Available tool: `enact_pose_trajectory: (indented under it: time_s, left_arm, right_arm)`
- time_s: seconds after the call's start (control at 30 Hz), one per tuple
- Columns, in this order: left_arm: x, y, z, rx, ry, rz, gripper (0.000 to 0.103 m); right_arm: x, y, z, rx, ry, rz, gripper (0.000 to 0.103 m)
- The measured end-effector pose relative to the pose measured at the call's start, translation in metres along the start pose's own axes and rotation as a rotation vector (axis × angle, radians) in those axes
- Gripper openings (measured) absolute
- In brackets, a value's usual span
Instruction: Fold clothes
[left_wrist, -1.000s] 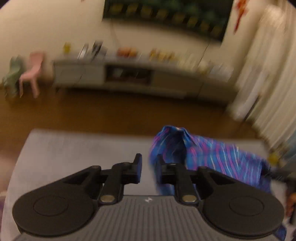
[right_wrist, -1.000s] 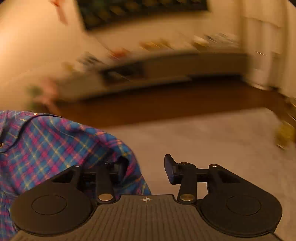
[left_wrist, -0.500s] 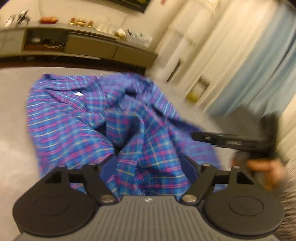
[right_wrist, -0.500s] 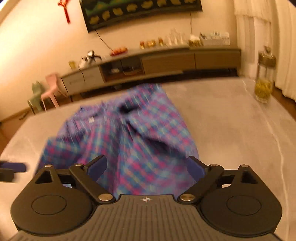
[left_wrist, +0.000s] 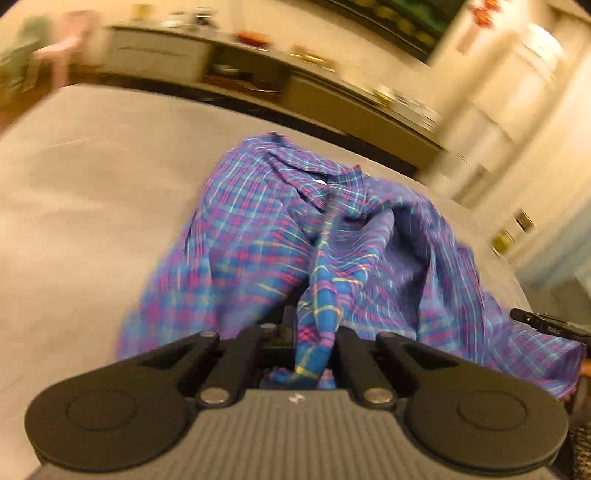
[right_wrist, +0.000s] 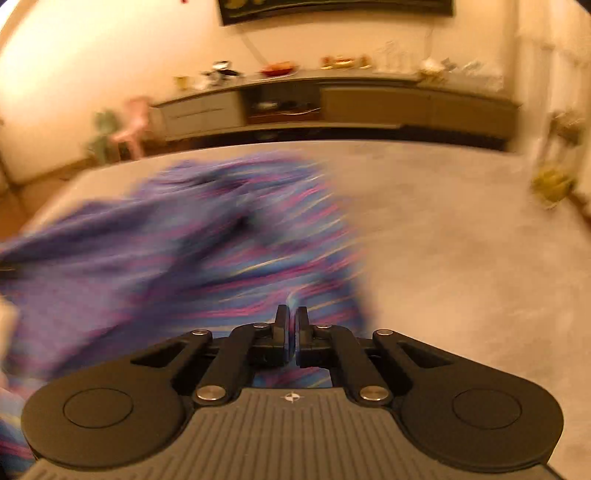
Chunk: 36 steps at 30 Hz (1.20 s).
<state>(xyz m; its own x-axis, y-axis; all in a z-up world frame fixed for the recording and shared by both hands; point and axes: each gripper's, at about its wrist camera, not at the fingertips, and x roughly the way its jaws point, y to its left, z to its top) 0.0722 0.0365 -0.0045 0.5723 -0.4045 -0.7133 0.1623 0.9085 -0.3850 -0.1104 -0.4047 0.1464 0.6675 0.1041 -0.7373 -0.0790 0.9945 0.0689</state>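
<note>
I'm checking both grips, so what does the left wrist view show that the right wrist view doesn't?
Left wrist only: the shirt's collar in focus, fabric bunched between the left gripper, and the other gripper's tip at the far right. Right wrist only: the right gripper pinched on a thin edge, a pink chair. Both: the plaid shirt on the grey surface, the sideboard behind.

- Left gripper (left_wrist: 314, 328): jaws drawn in on a bunched fold of the plaid shirt (left_wrist: 332, 236), cloth filling the gap between the fingers and trailing back toward the body.
- Right gripper (right_wrist: 291, 325): jaws nearly touching, thin edge of the shirt pinched between the pads.
- Right gripper's tip also shows at the right edge of the left wrist view, against the shirt's hem.
</note>
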Motion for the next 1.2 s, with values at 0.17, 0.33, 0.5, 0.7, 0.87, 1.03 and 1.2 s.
enact_pose_trajectory:
  time_s: [0.17, 0.33, 0.5, 0.7, 0.87, 1.03, 1.2]
  left_arm:
    - [-0.054, -0.005, -0.018, 0.117, 0.07, -0.09, 0.033]
    - [-0.104, -0.016, -0.011, 0.289, -0.055, -0.163, 0.042]
    - [-0.097, 0.011, 0.012, 0.189, -0.132, -0.123, 0.043]
    - [-0.055, 0.014, 0.004, 0.141, -0.107, -0.137, 0.042]
    - [-0.032, 0.022, -0.012, 0.061, -0.151, -0.174, 0.023]
    - [-0.029, 0.034, -0.012, 0.035, -0.153, -0.143, 0.014]
    - [-0.032, 0.047, -0.012, 0.017, -0.158, -0.119, 0.015]
  right_arm:
    - [0.04, 0.015, 0.017, -0.14, 0.068, -0.313, 0.002]
    - [0.004, 0.09, 0.061, -0.19, -0.154, -0.103, 0.074]
    - [0.014, 0.222, 0.093, -0.476, -0.327, 0.123, 0.083]
    - [0.136, 0.376, 0.103, -0.997, -0.336, 0.136, 0.082]
    - [0.234, 0.435, 0.112, -1.215, -0.21, 0.117, 0.005]
    - [0.271, 0.379, 0.226, -0.556, -0.156, 0.261, 0.0]
    - [0.277, 0.339, 0.182, -0.406, -0.098, 0.256, 0.009]
